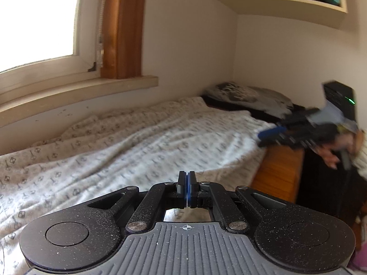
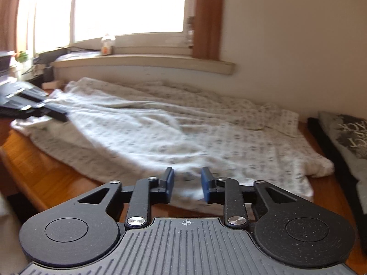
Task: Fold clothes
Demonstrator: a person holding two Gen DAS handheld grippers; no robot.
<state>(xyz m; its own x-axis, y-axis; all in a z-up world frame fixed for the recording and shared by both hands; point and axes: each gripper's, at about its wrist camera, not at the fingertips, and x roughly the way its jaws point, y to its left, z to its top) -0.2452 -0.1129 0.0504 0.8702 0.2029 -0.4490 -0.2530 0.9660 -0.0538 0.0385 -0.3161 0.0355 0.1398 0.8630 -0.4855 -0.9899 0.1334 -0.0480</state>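
Observation:
A white cloth with a small grey pattern [image 1: 137, 137] lies rumpled and spread across a wooden surface [image 1: 279, 171]. My left gripper [image 1: 187, 189] hovers over its near edge, pads pressed together with no fabric seen between them. In the right wrist view the same cloth [image 2: 183, 126] fills the middle. My right gripper [image 2: 187, 184] stands open just above its near edge, nothing between the fingers. Each gripper shows blurred in the other's view: the right gripper [image 1: 273, 135] at the cloth's right side, the left gripper [image 2: 52, 112] at its far-left corner.
A grey printed garment [image 2: 351, 137] lies on dark fabric beside the cloth, also seen as a grey heap [image 1: 247, 96] at the back. A window sill [image 1: 80, 91] runs behind, with a small bottle [image 2: 107, 43] on it. A black box with a green light [image 1: 341, 98] stands to the right, a bookshelf [image 1: 286, 0] above.

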